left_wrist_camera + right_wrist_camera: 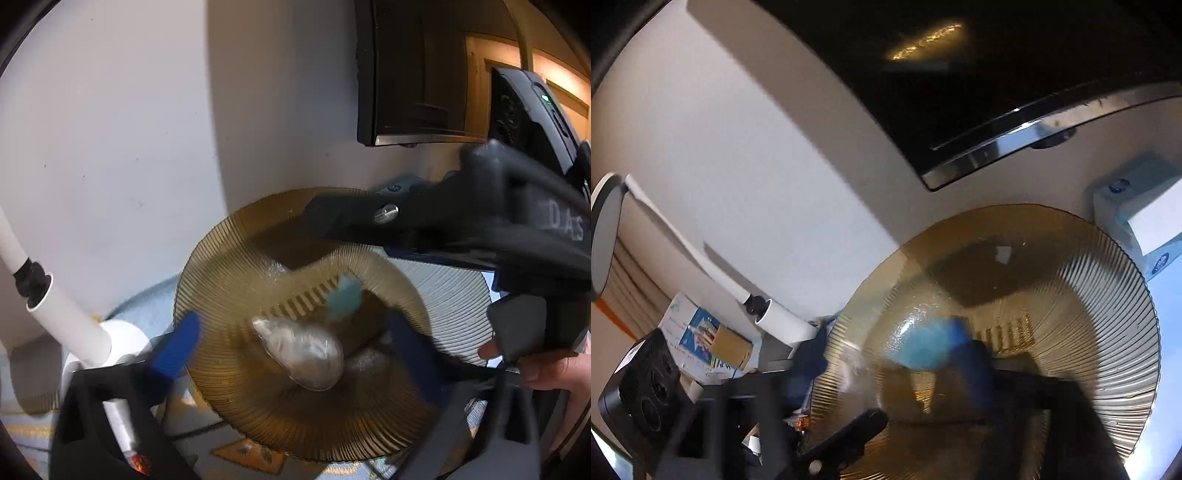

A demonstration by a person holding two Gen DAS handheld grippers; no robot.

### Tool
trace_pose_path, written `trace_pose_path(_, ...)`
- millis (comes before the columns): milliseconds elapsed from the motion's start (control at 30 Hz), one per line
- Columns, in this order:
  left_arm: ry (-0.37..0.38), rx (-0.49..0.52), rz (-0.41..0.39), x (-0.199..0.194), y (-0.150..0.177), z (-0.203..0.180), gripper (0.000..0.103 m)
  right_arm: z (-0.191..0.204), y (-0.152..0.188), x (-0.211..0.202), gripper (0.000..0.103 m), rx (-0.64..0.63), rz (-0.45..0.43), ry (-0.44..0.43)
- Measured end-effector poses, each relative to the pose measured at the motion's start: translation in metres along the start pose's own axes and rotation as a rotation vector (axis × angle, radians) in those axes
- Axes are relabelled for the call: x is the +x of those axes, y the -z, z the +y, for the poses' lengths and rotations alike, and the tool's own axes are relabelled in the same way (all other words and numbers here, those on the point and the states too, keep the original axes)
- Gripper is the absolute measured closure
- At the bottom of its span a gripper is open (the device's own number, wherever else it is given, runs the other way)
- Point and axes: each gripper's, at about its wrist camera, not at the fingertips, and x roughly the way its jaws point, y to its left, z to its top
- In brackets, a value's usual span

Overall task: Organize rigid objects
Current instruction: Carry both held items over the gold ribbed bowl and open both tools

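A ribbed amber glass plate stands tilted close in front of both cameras; what supports it is hidden. My left gripper is open. Its left blue finger sits at the plate's left edge, and the other finger shows darkly through the glass. My right gripper is also open, its blue fingers blurred at the plate. A silvery oval object and a teal one show through the glass. The right gripper's black body crosses the plate's top, with a hand on it.
A pale ribbed plate lies behind the amber one. A white lamp arm rises at the left, before a white wall with a black screen. A light blue tissue box and a printed box flank the plate.
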Motion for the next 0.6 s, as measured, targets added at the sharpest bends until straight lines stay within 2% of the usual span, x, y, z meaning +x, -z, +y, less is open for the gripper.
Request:
trace_pose_path(133,-0.003,-0.011,-0.009,-0.012,0.005,0.007,0.001,-0.006,0.002,-0.017,0.0,0.028,-0.02,-0.045)
trace_pose_path(233,-0.005,-0.032,-0.011,-0.03,0.015,0.014,0.001,0.006,0.004,-0.026,0.0,0.049,-0.02,-0.056)
trace_pose_path(467,-0.07,-0.1,-0.031,-0.092,0.05,0.053,0.001,0.071,0.026,-0.04,0.0,-0.019,-0.021,-0.062)
trace_pose_path(600,-0.141,-0.177,0.014,-0.12,0.092,0.102,0.001,0.115,0.052,-0.035,0.0,-0.114,0.026,-0.051)
